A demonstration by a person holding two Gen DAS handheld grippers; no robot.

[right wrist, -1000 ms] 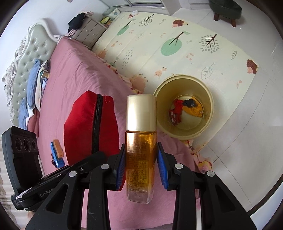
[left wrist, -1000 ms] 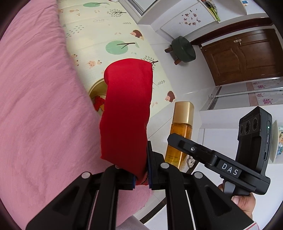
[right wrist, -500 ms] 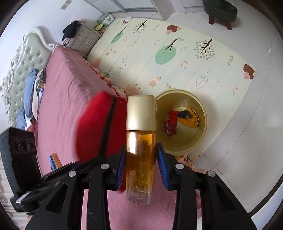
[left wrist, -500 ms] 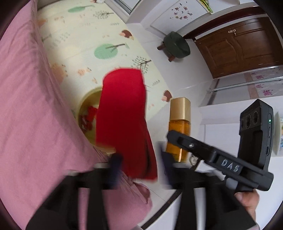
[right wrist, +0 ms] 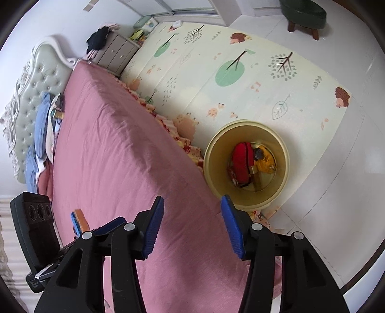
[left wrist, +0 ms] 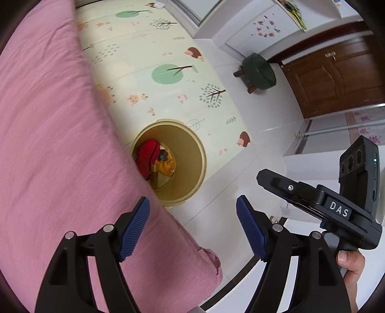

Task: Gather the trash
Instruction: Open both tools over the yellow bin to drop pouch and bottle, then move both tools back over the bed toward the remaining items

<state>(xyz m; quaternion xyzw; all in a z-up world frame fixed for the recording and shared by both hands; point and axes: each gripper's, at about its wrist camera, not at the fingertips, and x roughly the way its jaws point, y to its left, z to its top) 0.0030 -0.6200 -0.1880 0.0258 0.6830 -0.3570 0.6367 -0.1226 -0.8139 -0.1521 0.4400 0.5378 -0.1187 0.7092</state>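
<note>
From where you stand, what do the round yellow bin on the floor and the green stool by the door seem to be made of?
The round yellow bin looks like smooth moulded plastic: its thin wall has an even, faint sheen. The green stool seems to have a padded seat, in leather or vinyl judging by its dull gloss, on brown legs that look like wood; which covering it is I cannot tell.

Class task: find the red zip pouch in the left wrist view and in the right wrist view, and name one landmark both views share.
Left wrist: red pouch left of centre, inside the yellow bin.
Right wrist: pouch right of centre, in the same bin.
Shared landmark: green stool.
</note>
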